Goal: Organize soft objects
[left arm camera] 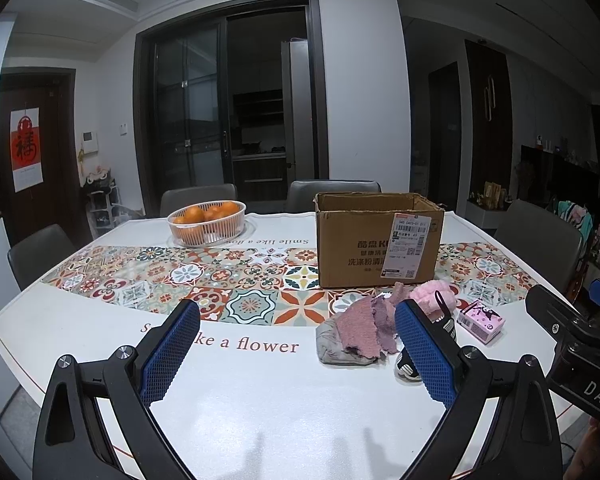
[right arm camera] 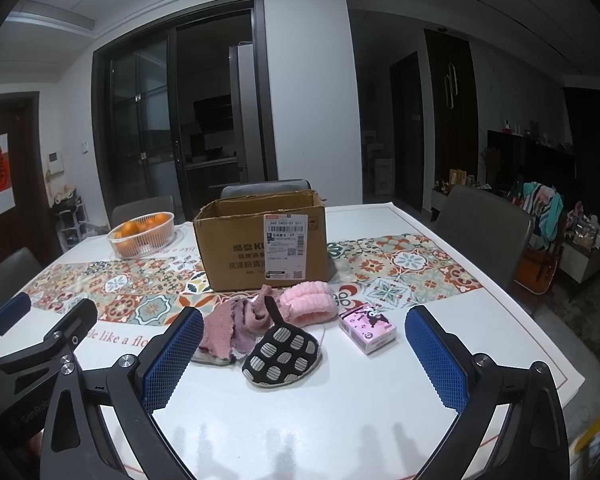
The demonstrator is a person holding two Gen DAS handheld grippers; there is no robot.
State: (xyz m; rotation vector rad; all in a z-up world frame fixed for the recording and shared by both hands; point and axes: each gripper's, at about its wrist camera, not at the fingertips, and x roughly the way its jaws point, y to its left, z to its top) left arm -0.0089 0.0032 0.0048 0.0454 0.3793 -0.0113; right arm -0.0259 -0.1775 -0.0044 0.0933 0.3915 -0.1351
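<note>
Soft objects are lying in a loose cluster on the white table (right arm camera: 340, 392) with its band of patterned tiles, just in front of an open brown cardboard box (right arm camera: 260, 248) that is standing on that band. Going left to right in the right wrist view: a crumpled mauve-pink knitted cloth (right arm camera: 224, 332) is resting on a grey fabric piece, a black pot holder with grey checks and a black loop (right arm camera: 282, 354) is lying nearest the camera, a fluffy pale pink headband (right arm camera: 308, 306) is sitting just behind it near the box, and a small pink printed tissue pack (right arm camera: 367, 330) is lying to the right, slightly apart.

The left wrist view is showing the same pile from further left (the pot holder is almost wholly hidden there behind the blue finger pad), with the knitted cloth (left arm camera: 360, 324) and the grey fabric under it plainer to see, and the tissue pack (left arm camera: 482, 322) at the far side. Further left, a white plastic basket of oranges (left arm camera: 207, 222) is sitting on the table's far side.

The left gripper (left arm camera: 296, 352) is hanging above bare tabletop, fingers spread wide and holding nothing. The right gripper (right arm camera: 304, 360) is likewise spread wide and empty, its fingers framing the pot holder and the tissue pack without touching them.
</note>
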